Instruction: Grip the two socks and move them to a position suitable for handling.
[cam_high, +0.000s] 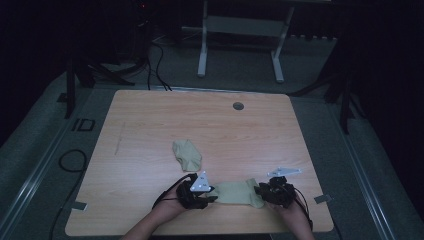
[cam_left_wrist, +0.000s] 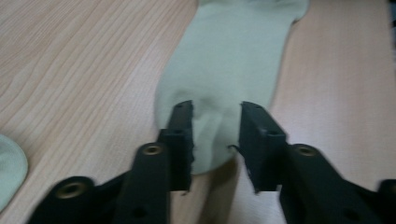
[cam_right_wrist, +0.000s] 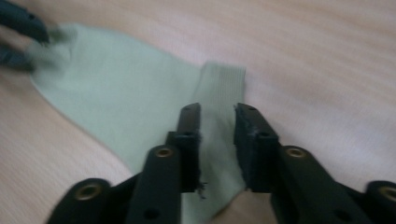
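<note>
step: sock (cam_high: 235, 192) straddled at both ends | left gripper (cam_left_wrist: 215, 135), right gripper (cam_right_wrist: 217, 140) both parted, nothing pinched | next: probably clamp together

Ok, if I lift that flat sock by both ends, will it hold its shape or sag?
Probably sag: the sock is thin knit lying limp on the table, already puckering between the left gripper tips. Likely very light. The ribbed cuff under the right gripper should grip well, hardly slippery.
</note>
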